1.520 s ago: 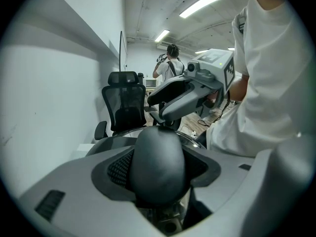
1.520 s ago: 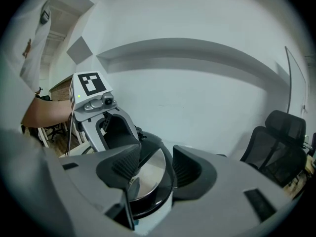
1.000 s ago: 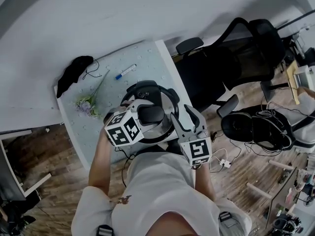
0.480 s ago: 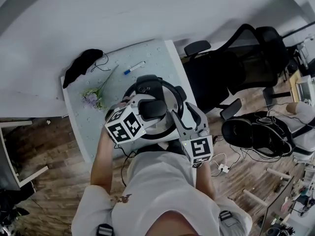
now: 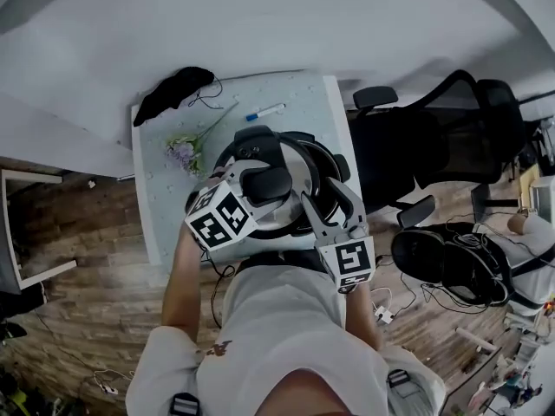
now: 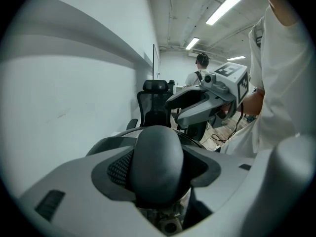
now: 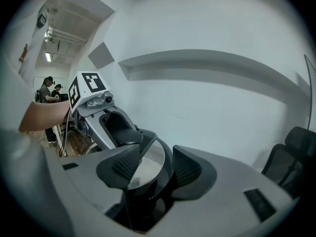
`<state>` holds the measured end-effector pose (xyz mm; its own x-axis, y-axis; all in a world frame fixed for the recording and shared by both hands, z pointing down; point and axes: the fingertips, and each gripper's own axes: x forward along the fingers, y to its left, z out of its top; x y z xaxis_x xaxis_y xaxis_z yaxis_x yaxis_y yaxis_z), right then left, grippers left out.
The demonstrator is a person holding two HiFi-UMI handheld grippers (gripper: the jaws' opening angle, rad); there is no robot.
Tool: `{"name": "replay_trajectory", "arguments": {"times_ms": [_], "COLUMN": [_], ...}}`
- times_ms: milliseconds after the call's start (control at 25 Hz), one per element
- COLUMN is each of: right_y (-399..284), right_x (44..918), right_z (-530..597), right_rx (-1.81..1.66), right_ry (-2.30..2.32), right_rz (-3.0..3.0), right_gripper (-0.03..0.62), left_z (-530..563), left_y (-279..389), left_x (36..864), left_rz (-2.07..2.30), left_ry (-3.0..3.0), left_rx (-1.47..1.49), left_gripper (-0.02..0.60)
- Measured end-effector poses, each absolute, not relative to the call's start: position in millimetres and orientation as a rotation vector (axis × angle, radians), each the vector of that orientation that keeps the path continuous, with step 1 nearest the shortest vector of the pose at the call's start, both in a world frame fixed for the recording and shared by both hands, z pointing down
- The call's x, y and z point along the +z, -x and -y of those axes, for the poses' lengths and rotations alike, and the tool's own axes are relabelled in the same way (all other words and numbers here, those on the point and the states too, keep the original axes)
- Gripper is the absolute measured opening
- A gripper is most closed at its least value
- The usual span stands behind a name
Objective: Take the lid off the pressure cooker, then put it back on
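The pressure cooker [image 5: 303, 159] stands on the pale table [image 5: 156, 219], its steel lid [image 7: 148, 159] on top. My left gripper [image 5: 260, 185] comes in from the near left and is shut on the lid's rounded black handle [image 6: 157, 164], which fills the space between its pads. From the near right, my right gripper [image 5: 319, 206] reaches the cooker's edge. Its jaws sit close on either side of a black handle part at the rim [image 7: 148, 196], with the lid's edge showing between the pads. The pot body is mostly hidden under the lid and the grippers.
On the table behind the cooker lie a sprig of flowers [image 5: 184, 152], a blue-capped marker pen [image 5: 264, 111] and a black cloth with a cord [image 5: 178, 87]. Black office chairs [image 5: 434, 146] stand to the right, another [image 5: 451, 263] nearer. A white wall runs behind the table.
The head view has shifted, so the table and cooker sit further right in the picture. Both grippers keep the same hold on the cooker.
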<state>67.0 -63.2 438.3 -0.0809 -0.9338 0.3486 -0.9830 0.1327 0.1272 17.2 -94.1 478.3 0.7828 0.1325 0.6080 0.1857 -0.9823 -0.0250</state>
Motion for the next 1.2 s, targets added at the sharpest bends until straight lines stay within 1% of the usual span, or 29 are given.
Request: {"name": "replay_trajectory", "arguments": {"times_ms": [360, 720, 1200], "right_y": [-29.8, -1.4, 44.7], "right_x": [436.7, 435.4, 441.2], "right_z": [87.8, 106.3, 90.3], "right_rx": [0.158, 0.104, 0.073], "right_ry": [-1.648, -1.414, -1.108], "right_rz": [2.249, 2.424, 2.590], "right_gripper": [0.212, 0.212, 0.212], "left_z": [111.0, 124.7, 108.3], "left_y": [28.1, 70.4, 123.6], "left_x": [475.2, 474.6, 476.6], "left_rz": [-0.073, -0.494, -1.002], "left_ry": [2.979, 3.025, 3.009], "left_rx": [-0.989, -1.007, -0.984], "left_gripper": [0.274, 0.275, 0.275]}}
